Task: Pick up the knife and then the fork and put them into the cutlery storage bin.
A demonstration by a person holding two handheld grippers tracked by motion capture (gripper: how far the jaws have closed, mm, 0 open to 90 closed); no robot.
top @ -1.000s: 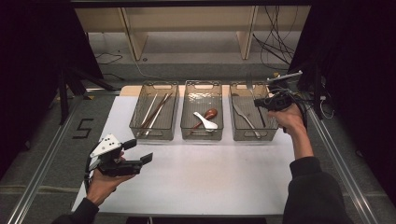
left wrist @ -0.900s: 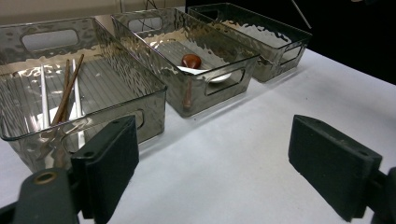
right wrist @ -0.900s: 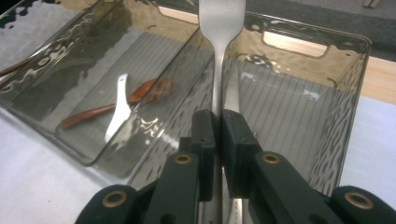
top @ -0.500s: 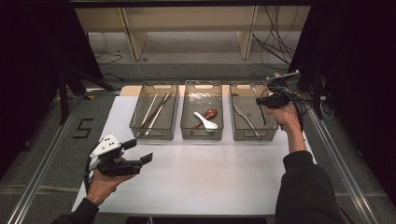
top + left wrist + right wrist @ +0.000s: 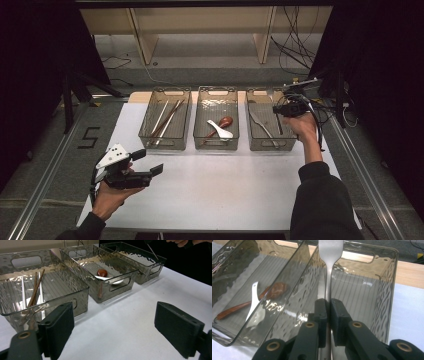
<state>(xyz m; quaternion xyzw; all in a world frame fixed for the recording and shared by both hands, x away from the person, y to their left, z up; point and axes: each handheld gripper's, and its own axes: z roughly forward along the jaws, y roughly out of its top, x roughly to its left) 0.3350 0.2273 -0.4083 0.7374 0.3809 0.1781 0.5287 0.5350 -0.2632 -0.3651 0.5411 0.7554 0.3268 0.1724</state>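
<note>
Your right gripper is pinched tight on the handle of a metal utensil, which runs straight out from between the pads over the right-hand bin near the table's far right corner. Your left gripper hovers with jaws spread wide and empty above the table's near left part.

Silver utensil; smoky rippled bins; brown spoon; white spoon; white table.
</note>
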